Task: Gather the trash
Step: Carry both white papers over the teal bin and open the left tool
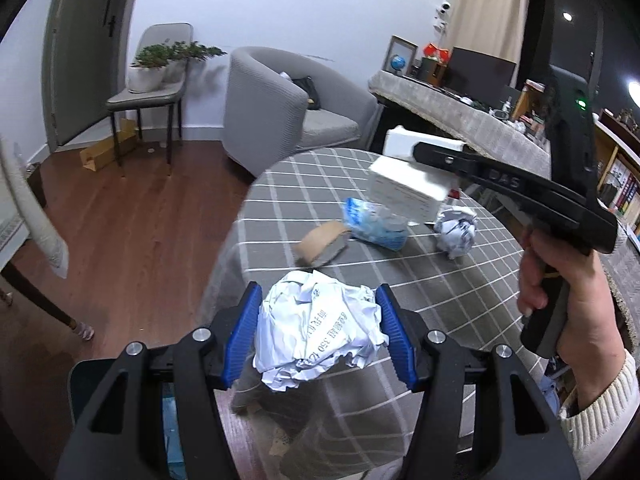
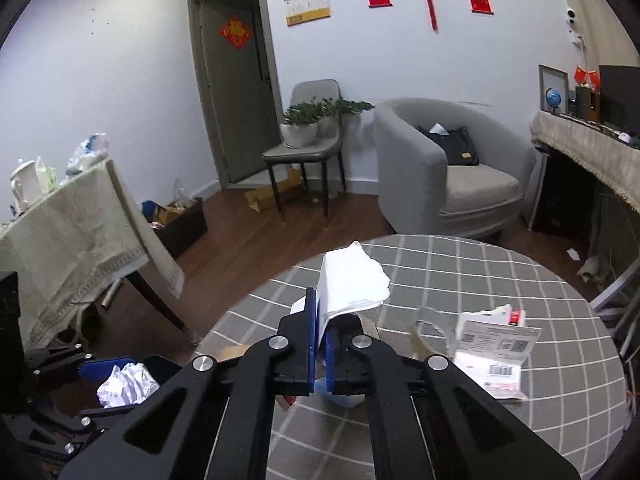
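tape roll (image 1: 325,247) and packet (image 1: 376,226) block tabletop.

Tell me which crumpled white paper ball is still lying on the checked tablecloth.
The crumpled ball with dark print, beside the white box. The other paper ball is clamped in the left gripper.

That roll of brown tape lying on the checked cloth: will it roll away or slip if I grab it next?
The brown tape roll looks tilted on the checked cloth, not on edge, so it probably won't roll. Its ring shape suggests a stiff, light body. The smooth outer band may slip; pinching across the wall seems safer.
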A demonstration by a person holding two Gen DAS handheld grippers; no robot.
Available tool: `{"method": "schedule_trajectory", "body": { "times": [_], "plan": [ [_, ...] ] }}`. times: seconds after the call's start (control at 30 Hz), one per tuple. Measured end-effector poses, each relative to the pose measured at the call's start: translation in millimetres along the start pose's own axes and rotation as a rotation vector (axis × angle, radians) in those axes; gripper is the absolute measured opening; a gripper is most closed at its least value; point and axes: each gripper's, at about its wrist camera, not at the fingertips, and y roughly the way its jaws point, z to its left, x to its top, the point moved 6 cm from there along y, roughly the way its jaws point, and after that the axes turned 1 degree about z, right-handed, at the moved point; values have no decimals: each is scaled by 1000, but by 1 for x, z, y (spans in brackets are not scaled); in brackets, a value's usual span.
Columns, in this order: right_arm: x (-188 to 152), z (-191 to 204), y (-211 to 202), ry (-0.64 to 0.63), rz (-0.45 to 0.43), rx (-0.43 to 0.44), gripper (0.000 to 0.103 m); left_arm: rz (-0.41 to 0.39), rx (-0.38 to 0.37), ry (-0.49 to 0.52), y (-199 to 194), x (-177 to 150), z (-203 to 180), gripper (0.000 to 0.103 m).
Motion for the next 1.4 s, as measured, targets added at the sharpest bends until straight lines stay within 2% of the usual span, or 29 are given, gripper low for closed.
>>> {"method": "schedule_trajectory", "body": {
  "times": [0.47,0.77,1.0,1.4],
  "plan": [
    [6,64,7,-19,-24,121,3,-8,156,-63,-31,-24,73,61],
    [2,130,36,-66,25,210,3,39,250,-112,-41,-50,135,61],
    [-11,178,56,-105,78,267,3,107,289,-163,-39,-80,176,61],
    [-42,245,101,-123,201,353,3,280,367,-225,-19,-147,244,61]
  ]
}}
